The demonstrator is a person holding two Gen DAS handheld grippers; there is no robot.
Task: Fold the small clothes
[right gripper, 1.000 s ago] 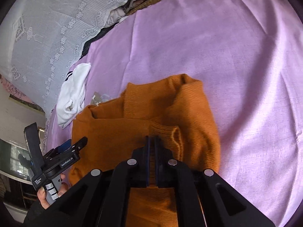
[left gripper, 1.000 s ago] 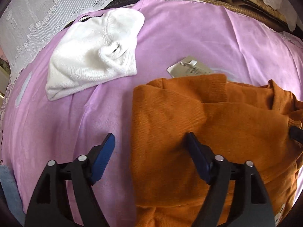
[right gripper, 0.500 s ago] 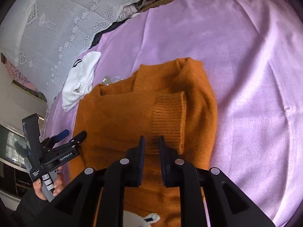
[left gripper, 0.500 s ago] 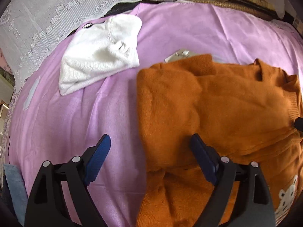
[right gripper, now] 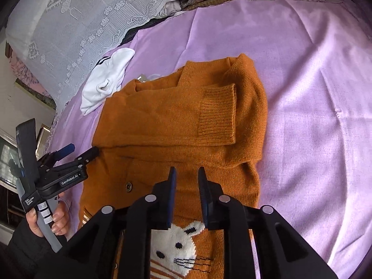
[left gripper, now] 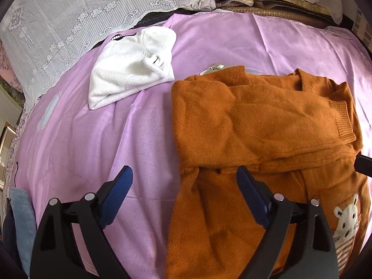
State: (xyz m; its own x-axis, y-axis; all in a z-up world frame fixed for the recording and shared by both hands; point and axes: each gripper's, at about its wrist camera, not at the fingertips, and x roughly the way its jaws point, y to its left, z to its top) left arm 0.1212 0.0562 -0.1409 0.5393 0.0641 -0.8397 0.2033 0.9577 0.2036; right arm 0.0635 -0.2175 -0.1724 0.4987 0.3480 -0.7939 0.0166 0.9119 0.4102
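Note:
An orange knitted sweater (left gripper: 255,121) (right gripper: 174,116) lies on the purple sheet (left gripper: 93,139) with both sleeves folded across its chest. A white animal motif (right gripper: 179,244) shows on the lower front. My left gripper (left gripper: 183,172) (right gripper: 82,150) stands wide open over the sweater's left edge, nothing between its blue pads. My right gripper (right gripper: 187,171) hovers over the sweater's middle. Its jaws are opening, a narrow gap with no cloth in it. A folded white garment (left gripper: 132,69) (right gripper: 104,81) rests at the far left.
A paper tag (left gripper: 215,67) peeks out behind the sweater's collar. White lace cloth (left gripper: 69,23) and piled fabrics line the far edge of the sheet. A blue towel (left gripper: 22,220) hangs at the near left. A hand (right gripper: 58,218) holds the left gripper's handle.
My right gripper let go of the ribbed sleeve cuff and its jaws parted. Both grippers drew back toward the hem, so the animal motif came into view. The sleeve stays across the chest.

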